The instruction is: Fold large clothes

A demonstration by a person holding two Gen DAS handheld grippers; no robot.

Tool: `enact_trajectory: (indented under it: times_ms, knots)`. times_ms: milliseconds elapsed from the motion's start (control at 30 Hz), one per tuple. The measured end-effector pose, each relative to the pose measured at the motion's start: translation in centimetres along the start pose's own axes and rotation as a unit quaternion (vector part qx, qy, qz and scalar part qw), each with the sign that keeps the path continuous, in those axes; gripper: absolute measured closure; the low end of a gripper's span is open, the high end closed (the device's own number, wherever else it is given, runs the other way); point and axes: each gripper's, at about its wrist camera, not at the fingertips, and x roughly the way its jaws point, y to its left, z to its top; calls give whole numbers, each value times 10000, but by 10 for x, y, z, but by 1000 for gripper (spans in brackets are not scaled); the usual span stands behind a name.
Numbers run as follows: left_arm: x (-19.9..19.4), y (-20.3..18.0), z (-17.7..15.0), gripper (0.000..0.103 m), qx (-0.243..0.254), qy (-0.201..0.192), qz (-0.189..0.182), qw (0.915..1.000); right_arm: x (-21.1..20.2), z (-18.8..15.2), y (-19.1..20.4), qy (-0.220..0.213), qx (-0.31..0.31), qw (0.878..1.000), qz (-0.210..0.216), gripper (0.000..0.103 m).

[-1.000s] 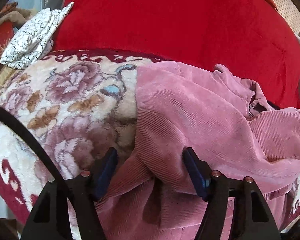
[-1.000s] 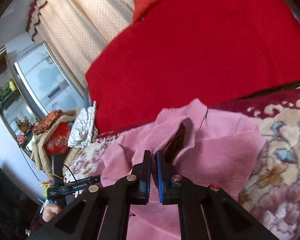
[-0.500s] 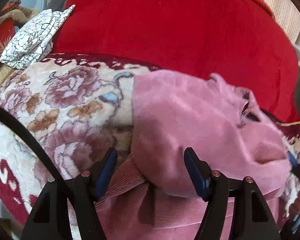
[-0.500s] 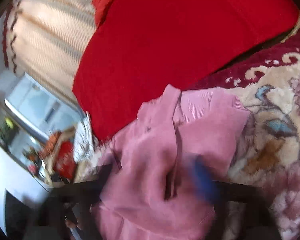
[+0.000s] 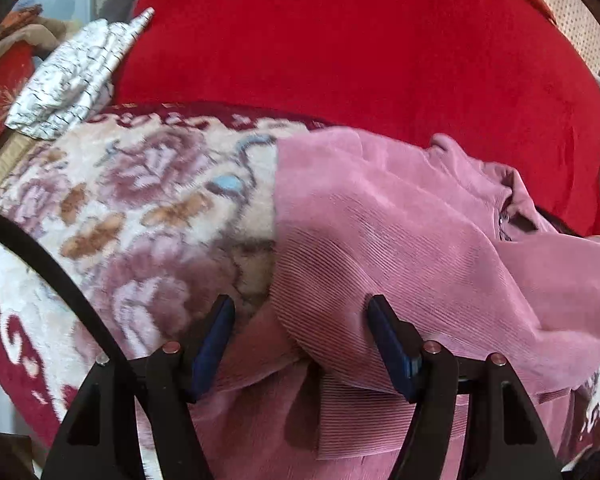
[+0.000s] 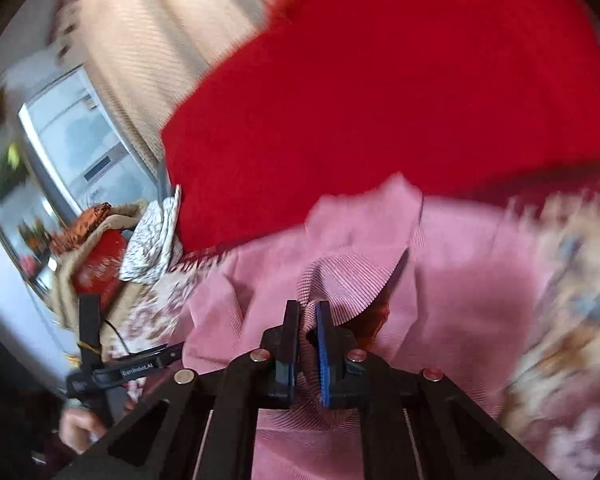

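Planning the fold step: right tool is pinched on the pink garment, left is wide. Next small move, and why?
Probably carry the right tool across with its pinched fold of the pink corduroy garment, laying it flat. The cloth is still bunched and rumpled on the floral blanket, and the left tool sits open astride a ridge of it, not clamped, so it anchors little.

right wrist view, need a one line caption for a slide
Right gripper pinches a raised fold of the pink corduroy garment spread on a floral blanket, red cushion behind.

Bright daylight, soft shadows. Strong fisheye bending, dark corner vignetting. Left wrist view mostly sharp; right wrist view heavily motion-blurred.
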Motion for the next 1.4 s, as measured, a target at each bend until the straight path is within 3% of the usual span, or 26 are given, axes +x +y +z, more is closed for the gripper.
enact_trajectory:
  times_ms: [67,133,267,300,400,467,533,567,600,633,700,733,833,867,933,1000,1100,1300,1400]
  knots:
    - [-3,1,0,33,7,-77,27,10000,-22,0,14,-377,-395,9980,-306,94]
    - [0,1,0,33,16,-33,84,10000,-21,-2,12,-365,-443,9957,-726,94]
    - [7,-4,-1,33,172,114,213,9996,21,-14,-30,689,156,9906,-1171,94]
    - [7,-5,-1,33,213,105,274,9993,26,-16,-39,840,412,9893,-1117,90]
    - [3,-4,0,33,167,46,256,9995,12,-8,-60,765,1233,9876,-607,89]
    - [-4,-3,1,33,118,-89,188,9997,-8,0,-65,300,1395,9882,-552,88]
    - [-14,-3,3,33,88,-324,85,9994,-25,4,-69,-160,1466,9877,-524,77]
    - [-21,-4,4,33,76,-483,15,9988,-32,6,-66,-345,1476,9873,-477,49]
    - [-25,-5,5,33,74,-601,-32,9982,-37,6,-61,-468,1457,9872,-441,13]
    - [-29,-7,5,33,89,-708,-75,9974,-43,4,-54,-723,1388,9870,-375,11]
    - [-33,-15,5,33,205,-848,-168,9960,-47,5,-39,-876,1083,9898,-304,14]
    - [-33,-19,5,33,304,-869,-206,9955,-39,5,-28,-669,808,9941,-278,18]
    - [-23,-37,0,33,688,-658,-93,9954,-18,-4,-10,-191,400,9986,-293,52]
    - [-17,-41,-1,33,751,-535,-55,9957,-10,-8,-5,24,249,9991,-346,72]
    - [3,-47,-5,27,881,-89,100,9960,16,-19,1,616,-47,9961,-636,72]
    - [13,-53,-10,26,1103,36,424,9930,33,-28,2,1056,-162,9912,-779,72]
    - [6,-57,-9,26,1233,-66,443,9914,25,-24,7,936,-316,9918,-807,72]
    - [-18,-39,-2,26,698,-437,-123,9965,0,-19,19,281,-305,9981,-452,69]
    - [3,-48,-8,26,1012,37,140,9948,14,-25,19,749,-226,9962,-372,64]
